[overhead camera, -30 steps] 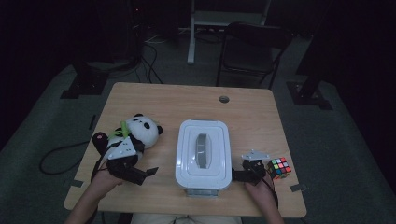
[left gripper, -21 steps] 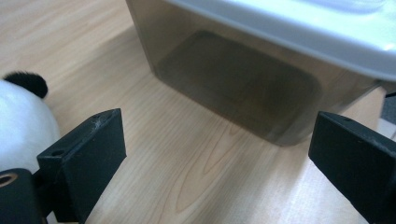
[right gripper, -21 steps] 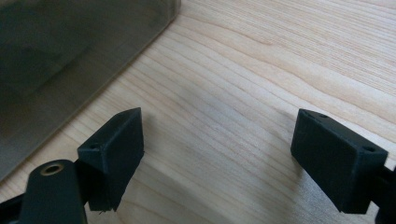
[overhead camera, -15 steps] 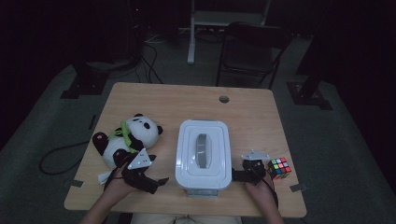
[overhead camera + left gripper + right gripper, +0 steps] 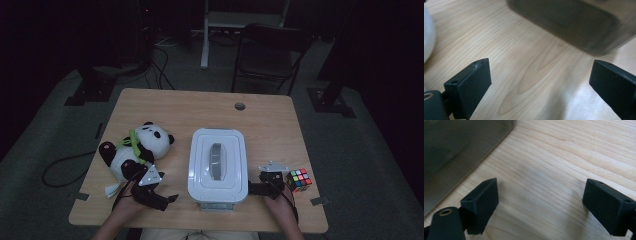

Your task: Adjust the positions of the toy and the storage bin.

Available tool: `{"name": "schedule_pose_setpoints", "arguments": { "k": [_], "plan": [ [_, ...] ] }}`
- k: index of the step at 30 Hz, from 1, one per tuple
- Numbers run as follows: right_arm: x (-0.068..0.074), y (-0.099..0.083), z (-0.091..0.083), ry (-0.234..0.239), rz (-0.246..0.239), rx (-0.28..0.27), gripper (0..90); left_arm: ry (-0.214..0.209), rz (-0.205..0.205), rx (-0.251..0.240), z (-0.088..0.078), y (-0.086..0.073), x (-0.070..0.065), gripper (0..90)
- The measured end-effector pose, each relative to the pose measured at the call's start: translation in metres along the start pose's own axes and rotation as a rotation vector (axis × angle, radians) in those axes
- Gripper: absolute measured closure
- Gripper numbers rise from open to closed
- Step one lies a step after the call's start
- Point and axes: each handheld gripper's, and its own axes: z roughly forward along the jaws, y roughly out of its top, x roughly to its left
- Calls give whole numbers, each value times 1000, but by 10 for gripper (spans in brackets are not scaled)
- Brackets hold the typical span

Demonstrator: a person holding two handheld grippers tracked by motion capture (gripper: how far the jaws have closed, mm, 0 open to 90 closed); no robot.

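Observation:
A white lidded plastic box [image 5: 218,167] with a grey handle stands near the table's front middle. Left of it lies a panda plush [image 5: 131,152] with a green scarf. My left gripper [image 5: 170,199] is open just in front of the panda, jaws pointing toward the box's left side; its own view has the box wall [image 5: 574,22] ahead and bare wood between the jaws. My right gripper [image 5: 255,188] stands open at the box's right front corner, with the box wall [image 5: 454,152] at its left. A Rubik's cube [image 5: 298,180] sits just right of that hand.
The wooden table [image 5: 200,107] has a cable hole [image 5: 240,106] near its far edge. A dark chair [image 5: 270,50] and desk legs stand beyond the table. Cables [image 5: 65,165] lie on the floor at the left.
My left gripper has moved from beside the panda toward the right and front, closing in on the box's left side. The right gripper has stayed by the box's right front corner.

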Motion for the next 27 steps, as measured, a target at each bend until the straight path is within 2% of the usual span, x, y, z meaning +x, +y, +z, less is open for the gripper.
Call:
{"name": "schedule_pose_setpoints", "arguments": {
  "k": [7,9,13,15,17,20,25,27],
  "plan": [
    [2,0,0,-16,14,0,125,2,10,6,4,-2,-1,45],
    [1,0,-2,9,-12,15,123,-9,8,11,5,-3,-1,45],
    [3,3,-4,23,-25,62,119,-8,6,9,8,-4,-2,45],
    [3,3,-5,34,-21,67,135,-9,11,14,9,-4,-3,45],
    [2,4,-8,56,-4,61,143,-12,9,23,11,-5,-2,45],
    [1,8,-13,60,4,54,143,-15,6,27,12,-6,-2,45],
    [0,21,-30,36,-7,8,144,-19,7,52,16,-9,-2,45],
    [-2,27,-38,28,-7,-17,146,-42,-9,62,18,-10,-1,45]
  ]
}}
